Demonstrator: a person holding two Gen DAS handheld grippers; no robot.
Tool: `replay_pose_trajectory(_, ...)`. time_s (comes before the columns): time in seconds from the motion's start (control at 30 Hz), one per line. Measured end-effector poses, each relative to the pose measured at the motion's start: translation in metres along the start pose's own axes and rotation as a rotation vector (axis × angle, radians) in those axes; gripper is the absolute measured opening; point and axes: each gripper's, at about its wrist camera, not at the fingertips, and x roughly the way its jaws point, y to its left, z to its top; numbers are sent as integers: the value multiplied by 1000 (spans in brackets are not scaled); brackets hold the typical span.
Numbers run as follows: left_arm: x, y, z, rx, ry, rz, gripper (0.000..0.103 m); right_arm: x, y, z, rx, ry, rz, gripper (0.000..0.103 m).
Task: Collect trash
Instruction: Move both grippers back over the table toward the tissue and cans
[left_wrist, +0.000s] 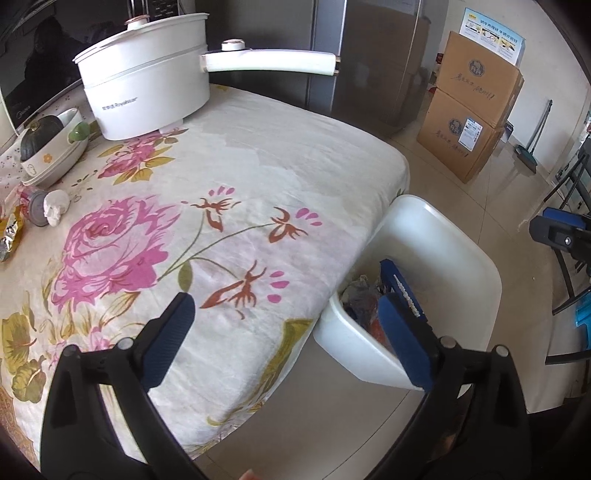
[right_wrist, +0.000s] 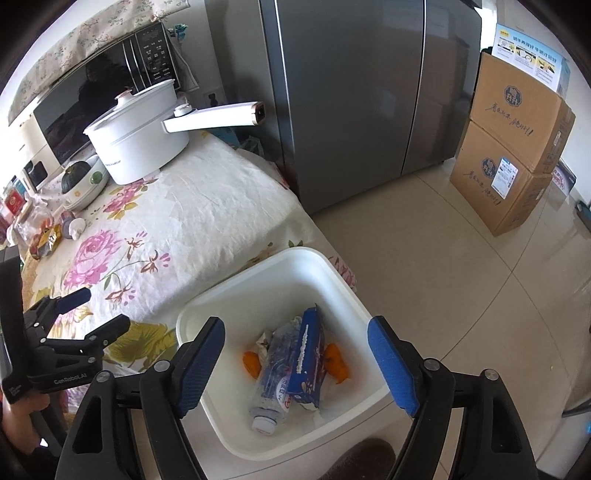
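A white trash bin (right_wrist: 343, 284) stands on the floor beside the table's corner. It holds a clear plastic bottle (right_wrist: 275, 380), a blue carton (right_wrist: 308, 365), orange peels (right_wrist: 338, 360) and crumpled paper. My right gripper (right_wrist: 297, 365) is open and empty, right above the bin. My left gripper (left_wrist: 288, 336) is open and empty over the table's near edge; it also shows in the right wrist view (right_wrist: 98, 310). The bin (left_wrist: 443, 236) and blue carton (left_wrist: 400, 286) show in the left wrist view. Small wrappers and a white crumpled piece (left_wrist: 55, 210) lie at the table's far left.
The table has a floral cloth (left_wrist: 221, 184). A white electric pot (left_wrist: 147, 85) with a long handle and a bowl with a dark squash (left_wrist: 48, 147) stand at its back. A grey fridge (right_wrist: 354, 92), stacked cardboard boxes (right_wrist: 517, 147) and a dark chair frame (left_wrist: 569, 229) surround the tiled floor.
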Motion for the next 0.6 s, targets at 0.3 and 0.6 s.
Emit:
replay_pose_trajectory(0.3,-26,55,-3,-89,-15,40,102,4,36,8,-49,-5,-6,90)
replay_pose_trajectory(0.6,-52,102,-15,-131,-33,104,102,7,86,18,-91,-55,6,103)
